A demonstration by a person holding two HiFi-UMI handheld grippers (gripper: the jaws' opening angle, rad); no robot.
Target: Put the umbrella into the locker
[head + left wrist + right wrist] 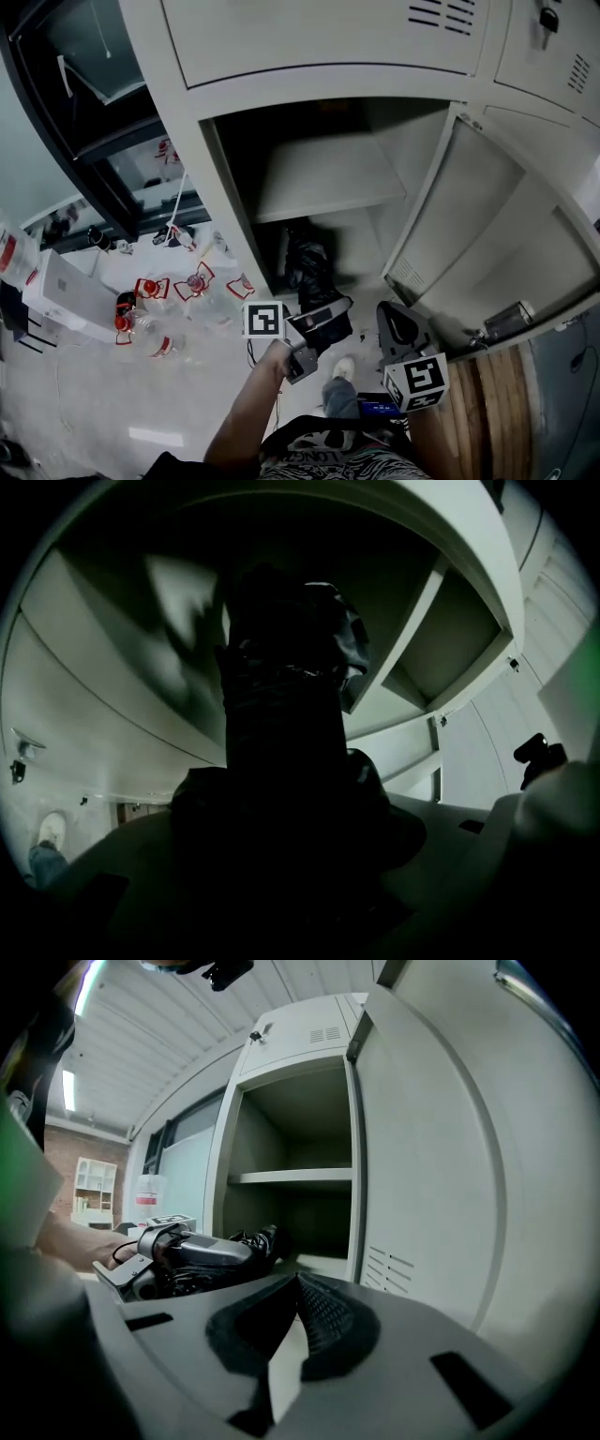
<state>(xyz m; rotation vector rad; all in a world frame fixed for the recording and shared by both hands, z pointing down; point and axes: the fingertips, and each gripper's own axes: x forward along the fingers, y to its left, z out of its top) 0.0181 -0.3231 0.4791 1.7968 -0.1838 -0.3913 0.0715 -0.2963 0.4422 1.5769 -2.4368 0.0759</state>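
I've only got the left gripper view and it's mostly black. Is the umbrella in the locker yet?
Observer: Head view shows the black folded umbrella, gripped by the left gripper, reaching into the lower compartment of the grey metal locker, below its shelf.
Operator: And the right gripper?
Observer: Its own view shows the right gripper shut on nothing, beside the open locker door.

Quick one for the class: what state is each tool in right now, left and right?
Left tool: closed on the dark folded umbrella.
Right tool: closed, holding nothing.
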